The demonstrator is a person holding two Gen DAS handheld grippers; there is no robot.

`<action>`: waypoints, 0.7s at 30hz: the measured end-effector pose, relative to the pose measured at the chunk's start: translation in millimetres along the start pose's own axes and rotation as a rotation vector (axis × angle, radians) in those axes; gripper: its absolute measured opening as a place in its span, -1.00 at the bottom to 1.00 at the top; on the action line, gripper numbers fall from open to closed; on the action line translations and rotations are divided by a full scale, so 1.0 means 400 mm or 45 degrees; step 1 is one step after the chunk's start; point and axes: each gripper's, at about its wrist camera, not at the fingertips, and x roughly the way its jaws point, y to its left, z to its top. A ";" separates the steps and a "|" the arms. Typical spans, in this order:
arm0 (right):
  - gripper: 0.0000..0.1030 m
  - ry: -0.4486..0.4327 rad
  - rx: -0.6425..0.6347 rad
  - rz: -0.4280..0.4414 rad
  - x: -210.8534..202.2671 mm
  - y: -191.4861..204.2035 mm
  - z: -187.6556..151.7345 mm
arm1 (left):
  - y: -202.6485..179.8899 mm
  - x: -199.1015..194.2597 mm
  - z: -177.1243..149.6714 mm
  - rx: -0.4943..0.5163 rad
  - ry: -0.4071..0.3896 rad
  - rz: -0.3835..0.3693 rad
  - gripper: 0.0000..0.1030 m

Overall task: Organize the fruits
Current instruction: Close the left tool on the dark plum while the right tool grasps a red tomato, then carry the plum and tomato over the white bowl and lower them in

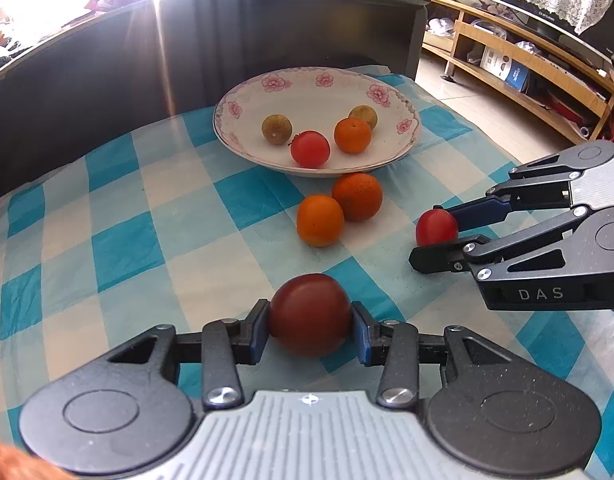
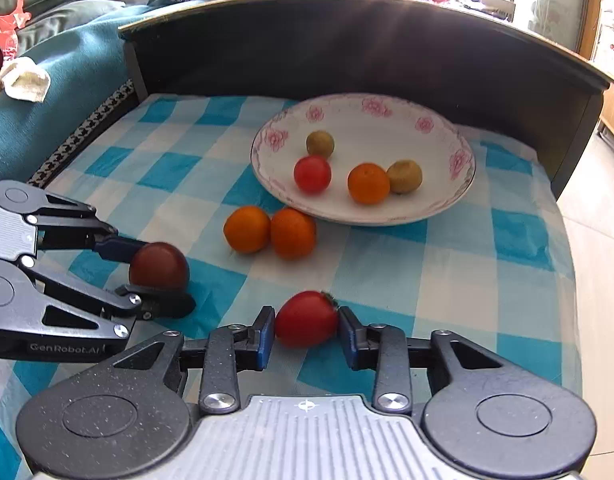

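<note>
While both jaws grip fruit low over the checked desk, left gripper (image 1: 310, 326) on the dark-red tomato (image 1: 310, 314), right gripper (image 2: 307, 330) on the bright-red tomato (image 2: 306, 318), apparently lifted, carry each level over the flowered white bowl's (image 1: 403, 148) rim, clearing the two loose oranges (image 1: 339, 208).

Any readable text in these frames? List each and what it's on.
"DAS": on the right gripper body, seen from the left wrist view.
"GenRobot.AI": on the left gripper body, seen from the right wrist view.
Boxes on the wooden shelf: print too small to read.
Nothing readable on the plate or the fruit.
</note>
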 end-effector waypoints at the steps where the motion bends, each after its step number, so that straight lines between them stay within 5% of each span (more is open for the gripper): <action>1: -0.39 -0.001 -0.008 -0.002 0.000 0.003 0.000 | 0.000 0.000 0.000 0.003 -0.001 0.002 -0.01; 21: -0.38 -0.016 -0.012 -0.002 0.003 0.006 0.004 | -0.008 -0.004 -0.005 0.036 -0.007 0.049 0.12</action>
